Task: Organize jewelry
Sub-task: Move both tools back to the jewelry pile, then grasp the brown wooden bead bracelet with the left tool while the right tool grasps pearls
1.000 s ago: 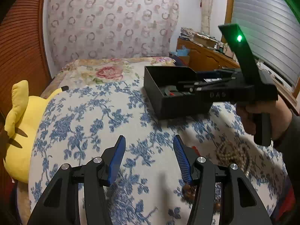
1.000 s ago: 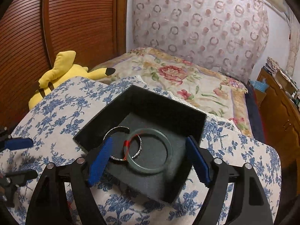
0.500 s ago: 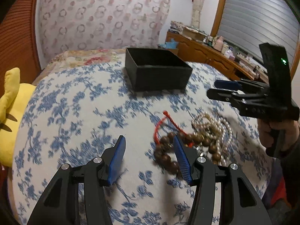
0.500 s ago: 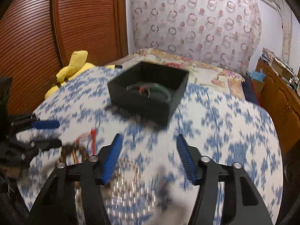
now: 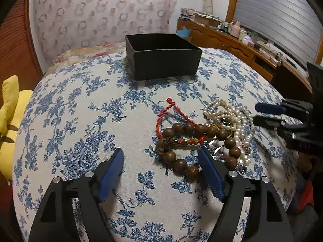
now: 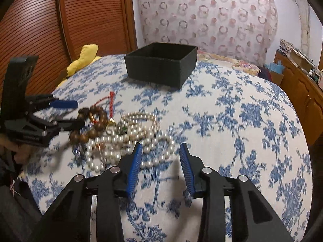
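A pile of jewelry lies on the blue-flowered cloth: a brown wooden bead bracelet (image 5: 177, 161), a red cord bracelet (image 5: 161, 119) and white pearl strands (image 5: 240, 119). A black open box (image 5: 163, 62) stands behind it. My left gripper (image 5: 161, 173) is open and empty, low over the cloth, its right finger beside the wooden beads. My right gripper (image 6: 160, 165) is open and empty, just right of the pearls (image 6: 141, 141); it shows at the right edge of the left wrist view (image 5: 270, 113). The box (image 6: 161, 66) hides its contents.
A yellow plush toy (image 5: 10, 121) lies off the table's left edge. A floral bed (image 6: 228, 60) lies behind the table. A wooden sideboard (image 5: 232, 42) with clutter runs along the right wall. A brown slatted door (image 6: 80, 20) stands at the left.
Both grippers pulled back from the box toward the jewelry pile and dropped lower. The right gripper left the box opening and narrowed somewhat. The bangles inside the box went out of sight.
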